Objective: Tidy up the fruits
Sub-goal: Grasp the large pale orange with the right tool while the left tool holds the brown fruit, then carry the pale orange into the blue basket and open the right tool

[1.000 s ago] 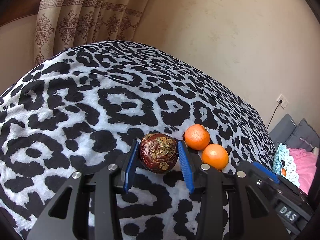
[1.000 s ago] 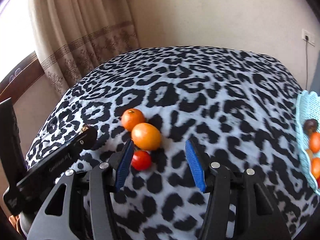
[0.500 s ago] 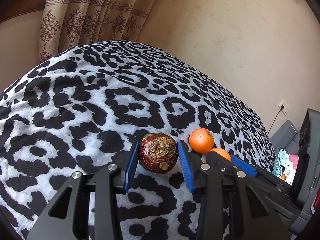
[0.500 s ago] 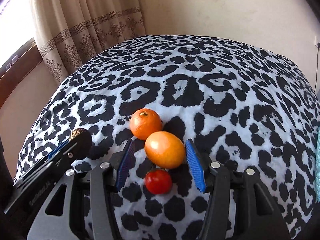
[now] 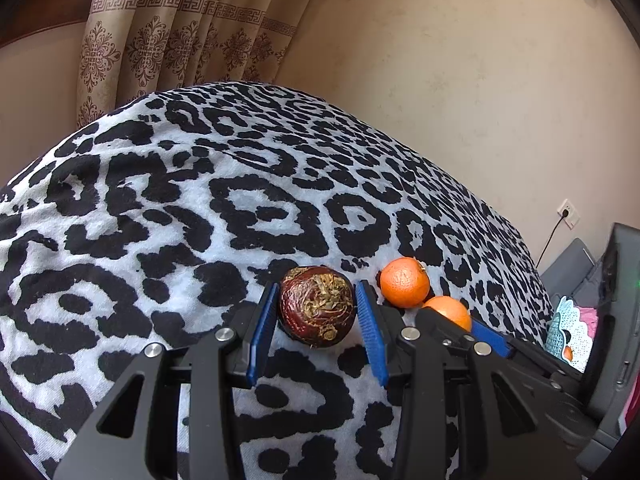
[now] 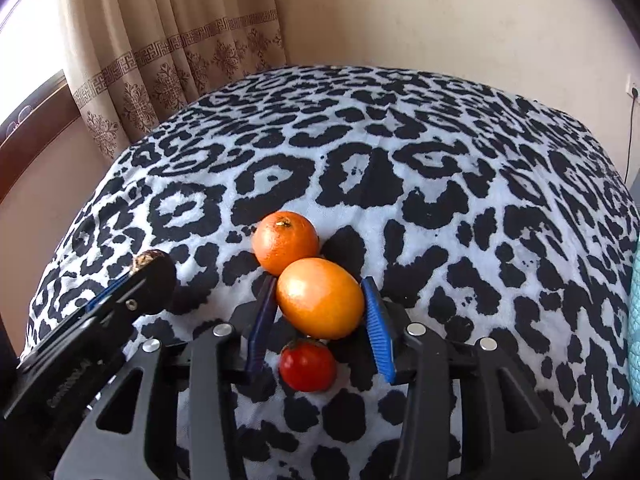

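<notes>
Across the whole scene it's a big leopard-print blanket (image 6: pixel 420 184), with a patterned curtain (image 6: pixel 168 40) hanging at the far left and a plain wall behind.

Off at the right edge there's a light blue basket (image 5: pixel 562 330) that already seems to have some fruit in it, well apart from the loose stuff, so I'm guessing that's where everything goes.

Left gripper (image 5: pixel 318 318) is pinching a dark wrinkly fruit (image 5: pixel 317 306), blue pads tight on both sides, with the fruit at or just above the blanket.

Right gripper (image 6: pixel 320 312) has its jaws closing around the nearer orange (image 6: pixel 320 298), and the pads look like they're right on its skin. That orange is touching a second orange (image 6: pixel 285 242) on its far side, and a small tomato (image 6: pixel 307 365) sits just on the near side, inside the fork of the gripper.

What I'd worry about: the orange is round and slick, so a grip that lands off-centre could squirt it out and send it rolling across the soft blanket. Lifting might also nudge the far orange away. And if the gripper dips or slides, the tomato could get squashed or dragged along.
</notes>
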Tool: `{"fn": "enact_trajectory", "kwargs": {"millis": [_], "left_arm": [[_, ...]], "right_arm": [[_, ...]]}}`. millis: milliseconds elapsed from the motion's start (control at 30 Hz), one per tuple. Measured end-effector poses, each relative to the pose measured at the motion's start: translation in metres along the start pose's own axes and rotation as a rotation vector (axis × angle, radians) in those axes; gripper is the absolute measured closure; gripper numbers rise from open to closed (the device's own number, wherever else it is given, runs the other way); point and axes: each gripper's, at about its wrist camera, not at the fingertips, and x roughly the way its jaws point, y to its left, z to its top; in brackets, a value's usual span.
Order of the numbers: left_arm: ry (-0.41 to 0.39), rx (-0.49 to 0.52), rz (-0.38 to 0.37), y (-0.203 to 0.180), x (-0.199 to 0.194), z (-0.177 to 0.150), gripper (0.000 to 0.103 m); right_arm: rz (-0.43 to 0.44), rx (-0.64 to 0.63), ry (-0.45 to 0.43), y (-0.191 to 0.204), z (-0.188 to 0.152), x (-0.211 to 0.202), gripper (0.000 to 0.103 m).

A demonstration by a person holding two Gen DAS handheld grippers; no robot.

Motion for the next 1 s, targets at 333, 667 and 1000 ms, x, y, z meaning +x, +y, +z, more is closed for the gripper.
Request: {"fn": "enact_trajectory", "kwargs": {"millis": [333, 667, 1000], "left_arm": [[-0.008, 0.013, -0.002, -0.002, -0.002, -0.001, 0.063], [-0.010, 0.021, -0.001, -0.004, -0.004, -0.001, 0.063], [-0.012, 0.028, 0.003, -0.005, -0.003, -0.002, 0.063]], "right_arm": [[-0.027, 0.050, -0.052, -0.019, -0.007, -0.033, 0.059], [-0.072, 0.157, -0.095, -0.069, -0.020, -0.073, 0.059], [-0.172, 0.291, -0.166, -0.140, -0.033, -0.122, 0.059]]}}
